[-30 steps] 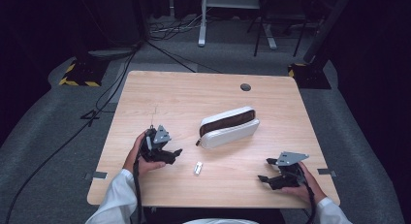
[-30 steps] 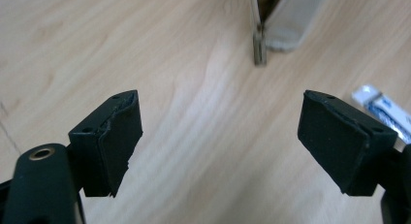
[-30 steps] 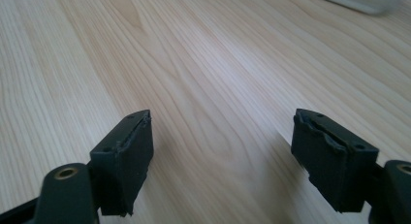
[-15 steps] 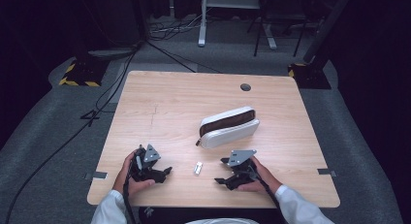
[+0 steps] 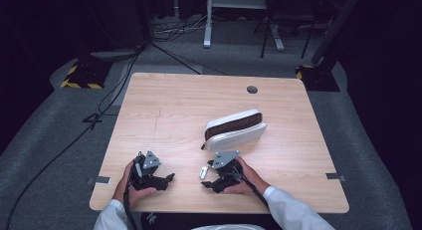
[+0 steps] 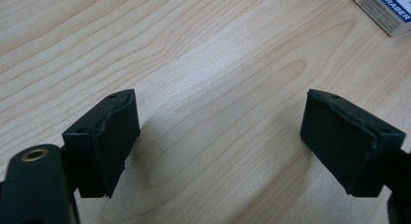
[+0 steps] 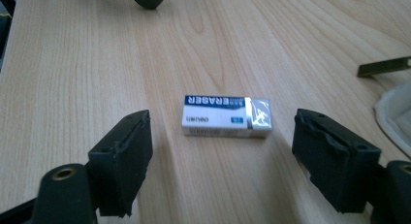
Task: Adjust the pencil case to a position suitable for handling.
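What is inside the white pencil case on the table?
The white pencil case lies unzipped, its mouth showing a dark brown lining. No contents can be made out; anything deeper is hidden by its walls. The eraser lies outside it on the table, ahead of the open right gripper.

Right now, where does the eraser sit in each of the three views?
High view: eraser near the front edge, just left of the right tool.
Left gripper view: top right corner.
Right gripper view: centre, ahead of the open jaws.
Shared landmark: the wooden table.

White pencil case [image 5: 235, 130] open, wooden table [image 5: 169, 110].
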Available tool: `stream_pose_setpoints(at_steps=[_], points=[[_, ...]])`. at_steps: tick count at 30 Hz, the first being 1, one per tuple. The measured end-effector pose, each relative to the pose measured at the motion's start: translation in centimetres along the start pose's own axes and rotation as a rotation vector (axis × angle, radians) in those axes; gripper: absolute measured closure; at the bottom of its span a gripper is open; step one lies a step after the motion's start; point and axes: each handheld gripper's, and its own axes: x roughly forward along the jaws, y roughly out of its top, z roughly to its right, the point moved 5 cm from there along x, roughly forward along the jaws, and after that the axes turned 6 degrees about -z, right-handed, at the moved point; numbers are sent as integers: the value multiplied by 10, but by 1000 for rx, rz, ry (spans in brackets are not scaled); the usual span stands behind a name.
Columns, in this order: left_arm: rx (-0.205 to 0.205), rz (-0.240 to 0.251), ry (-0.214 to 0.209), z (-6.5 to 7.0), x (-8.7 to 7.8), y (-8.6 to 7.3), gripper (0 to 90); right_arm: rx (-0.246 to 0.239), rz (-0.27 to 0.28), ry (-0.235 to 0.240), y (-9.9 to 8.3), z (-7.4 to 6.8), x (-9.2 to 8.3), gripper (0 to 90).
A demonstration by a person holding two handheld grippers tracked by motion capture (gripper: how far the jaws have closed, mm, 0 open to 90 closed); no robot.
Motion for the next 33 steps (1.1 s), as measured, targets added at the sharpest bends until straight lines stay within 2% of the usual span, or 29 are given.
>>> stream_pose_setpoints(at_steps=[2, 3, 4, 8, 10, 18, 22, 28, 29, 31, 33], points=[[-6, -1, 9, 0, 1, 2, 145, -1, 2, -2, 4, -1, 3, 239], [-19, 2, 8, 1, 2, 2, 144, 0, 5, 1, 5, -2, 4, 264], [-9, 1, 13, 1, 2, 3, 144, -6, 12, 8, 7, -4, 5, 329], [-20, 3, 8, 2, 3, 4, 144, -15, 23, 9, 8, -5, 5, 414], [-21, 4, 7, 2, 3, 4, 144, -4, 31, 2, 7, -4, 4, 474], [-20, 4, 5, 2, 3, 4, 145, -10, 36, -21, 4, -5, 0, 488], [-6, -2, 6, 1, 3, 4, 145, -8, 37, -36, 1, -5, -2, 490], [-3, -2, 8, 0, 3, 4, 145, -12, 39, -21, -2, -8, -9, 490], [-3, -2, 8, 0, 3, 4, 145, -10, 57, -21, 0, -9, -19, 490], [-4, -2, 8, 0, 3, 4, 145, -13, 68, -26, 1, -8, -25, 490], [-3, -2, 8, 0, 3, 4, 145, 0, 100, -40, 3, -4, -41, 490]])
